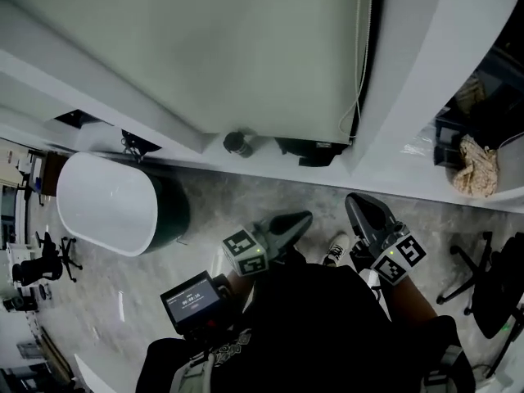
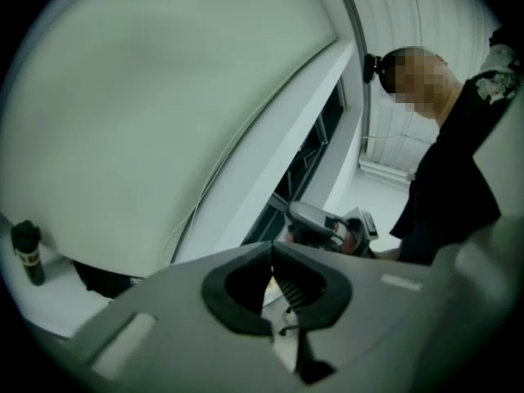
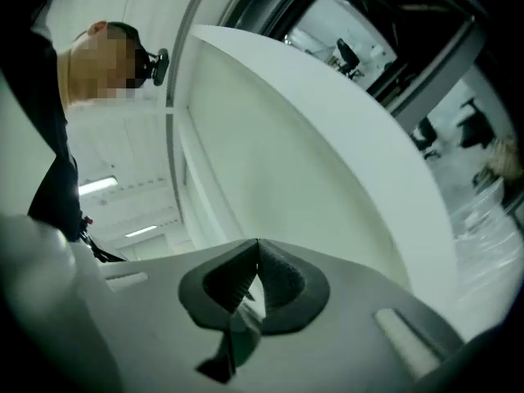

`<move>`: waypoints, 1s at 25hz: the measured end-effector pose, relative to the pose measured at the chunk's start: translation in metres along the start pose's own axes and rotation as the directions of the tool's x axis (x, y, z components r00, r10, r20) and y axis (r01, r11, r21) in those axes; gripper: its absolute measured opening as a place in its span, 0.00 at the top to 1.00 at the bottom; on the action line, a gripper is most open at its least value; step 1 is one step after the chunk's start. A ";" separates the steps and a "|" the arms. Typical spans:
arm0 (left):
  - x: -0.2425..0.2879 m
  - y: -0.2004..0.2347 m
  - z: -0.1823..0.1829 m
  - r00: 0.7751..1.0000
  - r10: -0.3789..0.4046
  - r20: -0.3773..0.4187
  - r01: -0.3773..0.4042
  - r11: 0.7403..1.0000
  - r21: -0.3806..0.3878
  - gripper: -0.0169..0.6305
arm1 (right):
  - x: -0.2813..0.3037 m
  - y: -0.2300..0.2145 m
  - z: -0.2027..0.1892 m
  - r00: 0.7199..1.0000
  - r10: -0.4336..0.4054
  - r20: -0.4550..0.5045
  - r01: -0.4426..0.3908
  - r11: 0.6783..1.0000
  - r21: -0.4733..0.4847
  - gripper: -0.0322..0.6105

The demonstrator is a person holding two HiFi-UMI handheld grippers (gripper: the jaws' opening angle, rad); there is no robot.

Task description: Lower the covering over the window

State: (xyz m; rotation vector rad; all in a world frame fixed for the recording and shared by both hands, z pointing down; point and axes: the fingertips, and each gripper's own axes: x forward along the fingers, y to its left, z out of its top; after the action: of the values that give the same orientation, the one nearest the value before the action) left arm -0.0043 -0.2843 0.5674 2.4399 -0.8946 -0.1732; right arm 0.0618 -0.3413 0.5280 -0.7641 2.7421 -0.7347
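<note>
Both clenched, nothing in either. Left gripper point(image 1: 301, 222) and right gripper point(image 1: 357, 205) have jaws tip to tip, held low by my body, well apart from the window. The roller blind point(image 1: 205, 47) is straight ahead, its bottom edge just above the sill point(image 1: 262, 170), so I judge it close to fully down. The pull cord point(image 1: 361, 56) hangs along the blind's right edge, long axis vertical, loop ending near the bottom corner. It's ahead of the right gripper and roughly in line with it, so right is nearer for any further pull. The dark bottle point(image 1: 237, 143) on the sill is off by the left corner.
</note>
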 end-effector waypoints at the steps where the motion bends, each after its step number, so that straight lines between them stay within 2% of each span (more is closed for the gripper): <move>1: -0.011 -0.007 -0.007 1.000 -0.001 -0.008 0.001 1.000 0.005 0.97 | 0.010 0.016 -0.008 0.998 0.064 -0.013 -0.064 0.998 0.027 0.94; 5: -0.044 -0.026 -0.021 1.000 0.001 -0.015 -0.001 1.000 0.004 0.97 | 0.039 0.077 -0.042 0.970 0.233 -0.074 -0.231 0.972 0.039 0.94; 8: -0.074 -0.035 -0.020 1.000 -0.004 -0.019 0.005 1.000 0.005 0.97 | 0.049 0.120 -0.067 0.951 0.290 -0.107 -0.286 0.957 0.055 0.94; 11: -0.113 -0.047 -0.017 0.999 -0.046 0.000 0.046 0.999 0.005 0.97 | 0.053 0.168 -0.097 0.941 0.312 -0.130 -0.307 0.950 0.056 0.94; 14: -0.159 -0.056 -0.027 0.997 -0.082 -0.005 0.082 0.996 0.020 0.97 | 0.058 0.217 -0.126 0.948 0.291 -0.132 -0.288 0.957 0.043 0.94; 18: -0.217 -0.074 -0.045 0.991 -0.121 -0.051 0.122 0.992 0.014 0.97 | 0.051 0.274 -0.160 0.969 0.212 -0.127 -0.219 0.975 -0.038 0.94; 21: -0.239 -0.093 -0.057 0.986 -0.141 -0.088 0.140 0.990 -0.019 0.97 | 0.038 0.295 -0.176 0.986 0.124 -0.112 -0.131 0.990 -0.051 0.94; 25: -0.259 -0.120 -0.084 0.974 -0.184 -0.133 0.181 0.983 -0.037 0.97 | 0.014 0.315 -0.193 0.993 0.047 -0.110 -0.051 0.998 -0.037 0.94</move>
State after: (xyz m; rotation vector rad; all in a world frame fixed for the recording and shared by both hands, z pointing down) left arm -0.1122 -0.0071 0.5610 2.4763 -0.6056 -0.0812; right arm -0.1468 -0.0353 0.5308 -0.6812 2.8709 -0.7343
